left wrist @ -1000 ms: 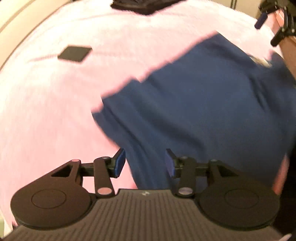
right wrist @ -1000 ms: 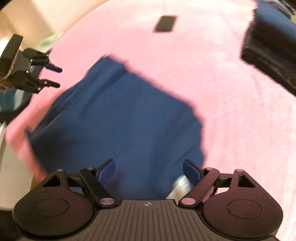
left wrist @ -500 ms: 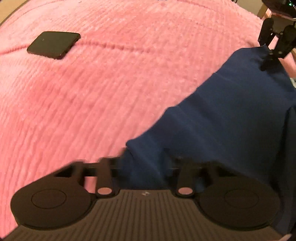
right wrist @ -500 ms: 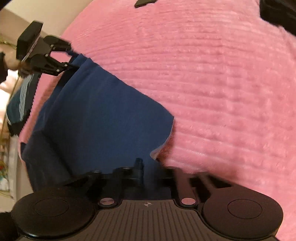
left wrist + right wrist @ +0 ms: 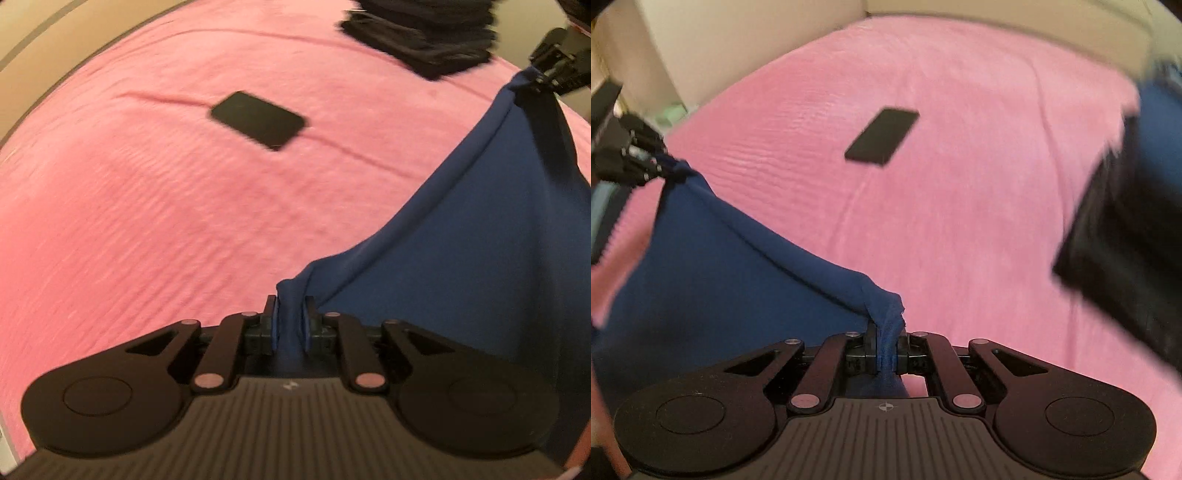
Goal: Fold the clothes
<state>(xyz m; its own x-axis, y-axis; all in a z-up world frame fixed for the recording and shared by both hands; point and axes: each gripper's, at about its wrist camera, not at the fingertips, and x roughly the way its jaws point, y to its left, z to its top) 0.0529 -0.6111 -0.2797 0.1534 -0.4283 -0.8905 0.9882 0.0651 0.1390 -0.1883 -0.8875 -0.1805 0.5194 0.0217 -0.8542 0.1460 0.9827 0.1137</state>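
A navy blue garment (image 5: 480,266) hangs stretched between both grippers above the pink bedspread (image 5: 147,206). My left gripper (image 5: 290,321) is shut on one bunched corner of it. In the left wrist view the other gripper (image 5: 554,70) holds the far corner at the upper right. My right gripper (image 5: 886,345) is shut on the opposite bunched corner of the blue garment (image 5: 709,273). The left gripper (image 5: 639,162) shows at the left edge of the right wrist view, pinching its corner. The cloth's top edge runs taut between the two grips.
A black phone (image 5: 258,120) (image 5: 882,134) lies flat on the bedspread ahead. A stack of dark folded clothes (image 5: 424,33) (image 5: 1126,229) sits farther on, at the right in the right wrist view. Beige wall borders the bed (image 5: 738,44).
Both grippers closed on corners of the blue garment and carried it forward across the bed. The cloth now hangs taut between them, and the phone and the stack appear closer.
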